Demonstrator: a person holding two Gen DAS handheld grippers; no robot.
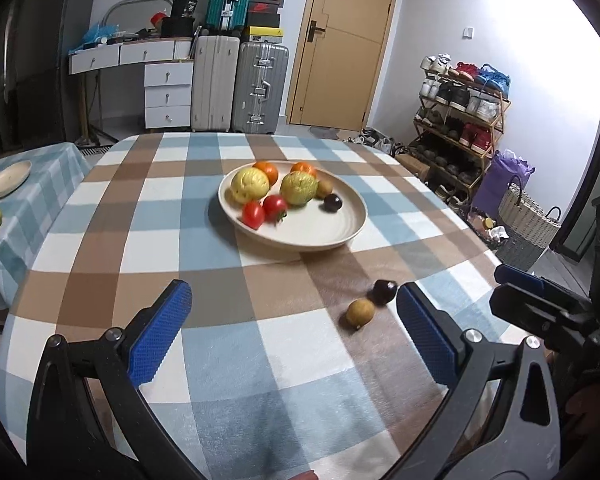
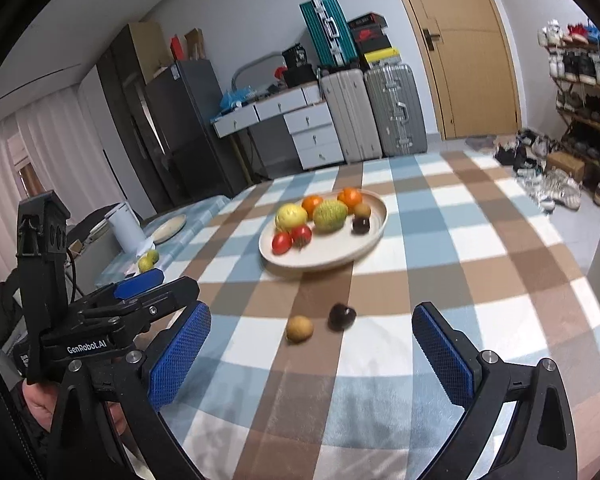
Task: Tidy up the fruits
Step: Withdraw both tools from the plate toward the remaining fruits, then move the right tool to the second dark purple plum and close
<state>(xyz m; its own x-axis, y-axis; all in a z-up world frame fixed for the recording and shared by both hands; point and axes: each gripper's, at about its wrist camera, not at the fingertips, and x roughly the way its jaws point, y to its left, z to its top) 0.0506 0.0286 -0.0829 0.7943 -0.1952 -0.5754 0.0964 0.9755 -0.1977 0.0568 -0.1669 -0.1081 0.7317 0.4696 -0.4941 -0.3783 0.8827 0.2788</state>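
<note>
On the checked cloth before my two wide-spread, empty grippers, the small tan fruit (image 2: 299,329) and dark plum (image 2: 341,316) look light, smooth, roll-prone; I'd pinch each gently across its middle.

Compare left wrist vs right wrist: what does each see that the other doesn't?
Left wrist only: woven basket and purple bag on the floor at the right.
Right wrist only: white canister on the side table, curtains.
Both: plate with fruit, brown fruit and dark fruit loose on the tablecloth, suitcases, door. Left gripper and right gripper are open.
</note>
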